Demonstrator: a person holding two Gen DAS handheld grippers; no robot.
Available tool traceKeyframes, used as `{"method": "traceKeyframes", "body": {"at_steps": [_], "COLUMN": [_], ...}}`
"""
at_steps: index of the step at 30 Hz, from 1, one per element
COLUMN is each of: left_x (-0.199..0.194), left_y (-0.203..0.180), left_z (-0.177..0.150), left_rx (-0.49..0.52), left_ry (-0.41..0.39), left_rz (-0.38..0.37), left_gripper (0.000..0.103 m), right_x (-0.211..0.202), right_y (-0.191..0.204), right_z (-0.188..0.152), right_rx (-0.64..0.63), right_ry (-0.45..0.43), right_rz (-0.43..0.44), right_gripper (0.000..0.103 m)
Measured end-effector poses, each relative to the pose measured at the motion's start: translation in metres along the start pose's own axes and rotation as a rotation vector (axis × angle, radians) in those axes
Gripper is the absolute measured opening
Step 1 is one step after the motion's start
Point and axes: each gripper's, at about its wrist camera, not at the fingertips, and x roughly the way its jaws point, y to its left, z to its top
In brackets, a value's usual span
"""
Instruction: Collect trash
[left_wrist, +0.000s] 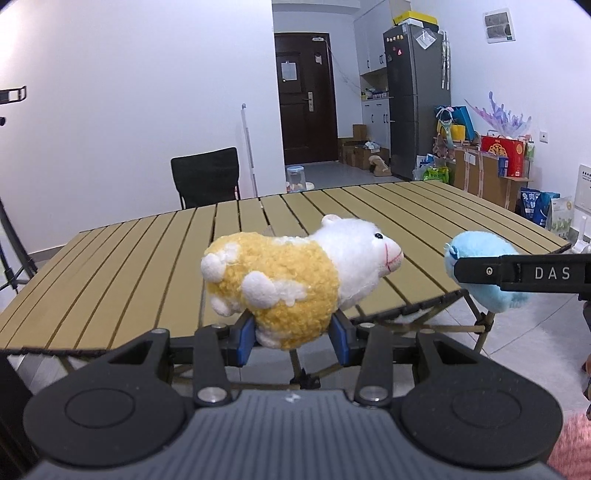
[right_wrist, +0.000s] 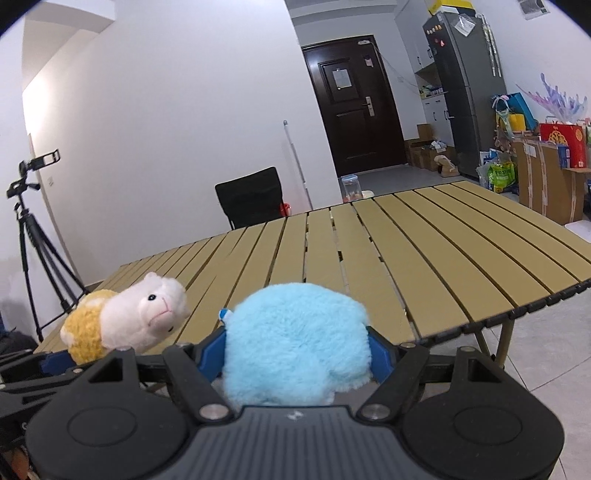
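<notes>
Two plush toys are held in the air in front of the near edge of the bench, one in each tool. The left tool has its blue pads closed narrowly on the underside of a yellow and white sheep toy. The sheep lies on its side across the jaws, with the white head pointing to the right. The right tool stands much wider, and its blue pads press on both sides of a round, light blue plush toy, which fills the whole gap between them.

From the left wrist view, the blue toy is near the sheep, to its right, and one black finger of the right tool crosses in front of it. From the right wrist view, the sheep is to the left of the blue toy and does not touch it.

Both toys are above the front edge of the slatted, tan bench top and do not rest on it. Behind the bench stands a black chair, and a camera tripod stands by the white wall on the left.
</notes>
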Motion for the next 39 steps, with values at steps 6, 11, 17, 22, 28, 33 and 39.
{"method": "traceKeyframes", "body": {"at_steps": [6, 11, 17, 22, 28, 33, 39], "left_x": [-0.027, -0.043, -0.06, -0.067, -0.064, -0.053, -0.032], "left_y": [0.007, 0.013, 0.022, 0.028, 0.041, 0.047, 0.056], "left_z": [-0.026, -0.047, -0.07, -0.091, -0.115, -0.129, -0.143], "left_rx": [-0.016, -0.036, -0.041, -0.057, -0.088, -0.102, -0.125], "left_ry": [0.008, 0.021, 0.036, 0.063, 0.107, 0.144, 0.196], "left_rz": [0.019, 0.024, 0.032, 0.053, 0.071, 0.081, 0.084], "left_gripper": [0.041, 0.041, 0.041, 0.041, 0.041, 0.041, 0.041], "right_x": [-0.018, -0.025, -0.03, -0.028, -0.02, -0.008, 0.007], "right_y": [0.015, 0.025, 0.033, 0.034, 0.034, 0.032, 0.024], "right_z": [-0.02, -0.04, -0.066, -0.085, -0.106, -0.125, -0.152], "right_rx": [-0.023, -0.05, -0.075, -0.085, -0.097, -0.104, -0.102], "right_ry": [0.03, 0.07, 0.124, 0.173, 0.232, 0.287, 0.36], "right_rz": [0.0, -0.006, -0.015, -0.021, -0.033, -0.05, -0.084], "right_gripper": [0.075, 0.075, 0.075, 0.075, 0.075, 0.075, 0.075]}}
